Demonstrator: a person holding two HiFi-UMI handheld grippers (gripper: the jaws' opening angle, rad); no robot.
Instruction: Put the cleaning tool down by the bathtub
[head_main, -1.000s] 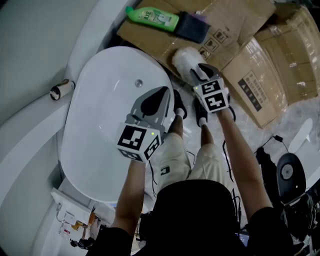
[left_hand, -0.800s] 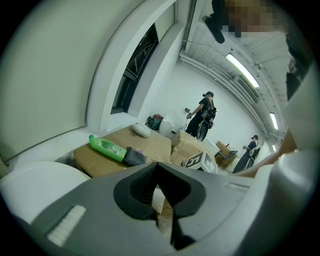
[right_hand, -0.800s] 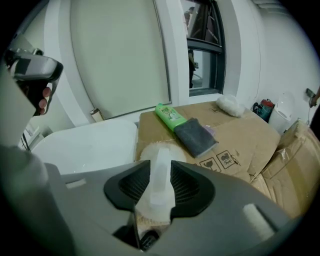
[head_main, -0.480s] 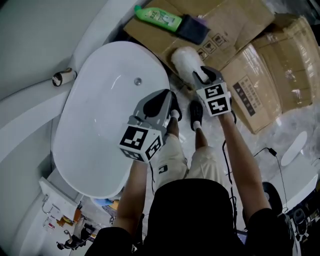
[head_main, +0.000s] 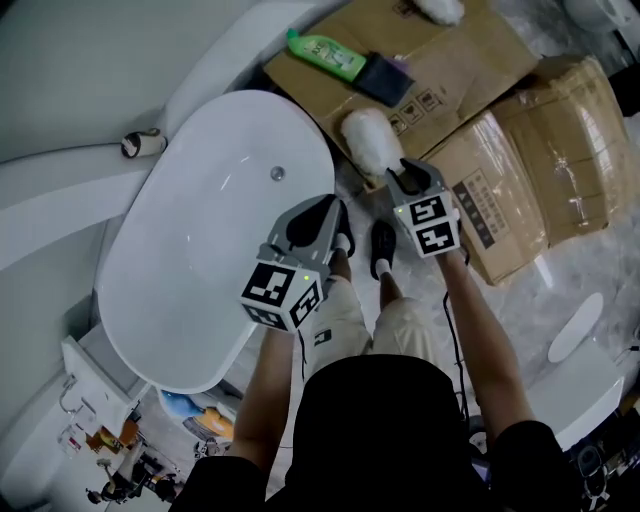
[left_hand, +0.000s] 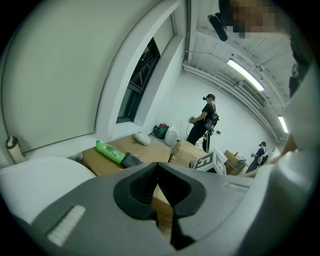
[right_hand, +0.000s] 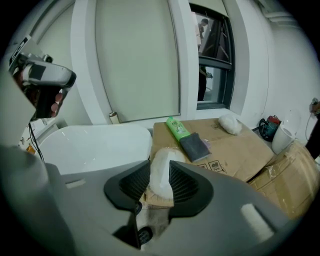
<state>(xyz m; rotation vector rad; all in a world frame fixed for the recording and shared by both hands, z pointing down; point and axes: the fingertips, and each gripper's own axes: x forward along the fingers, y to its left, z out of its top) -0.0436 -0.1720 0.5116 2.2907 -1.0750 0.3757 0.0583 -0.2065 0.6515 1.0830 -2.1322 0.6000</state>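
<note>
My right gripper (head_main: 403, 172) is shut on the cleaning tool (head_main: 367, 140), a white fluffy duster head. The tool hangs over the floor at the edge of the flattened cardboard (head_main: 450, 60), just right of the white oval bathtub (head_main: 200, 250). In the right gripper view the white fluff (right_hand: 161, 172) sits pinched between the dark pads of the right gripper (right_hand: 160, 187), with the bathtub (right_hand: 90, 145) to the left. My left gripper (head_main: 325, 208) hovers over the tub's right rim, jaws together and nothing held; the left gripper (left_hand: 159, 185) shows the same in its own view.
On the cardboard lie a green bottle (head_main: 325, 55), a dark cloth (head_main: 385, 78) and another white fluffy piece (head_main: 440, 10). Stacked boxes (head_main: 540, 170) stand to the right. A paper roll (head_main: 143, 143) sits on the ledge beyond the tub. The person's shoes (head_main: 380, 245) stand between tub and boxes.
The head view has swung, so the tub and boxes sit differently in frame. Both grippers keep nearly the same pose, and the tool stays in the right gripper.
</note>
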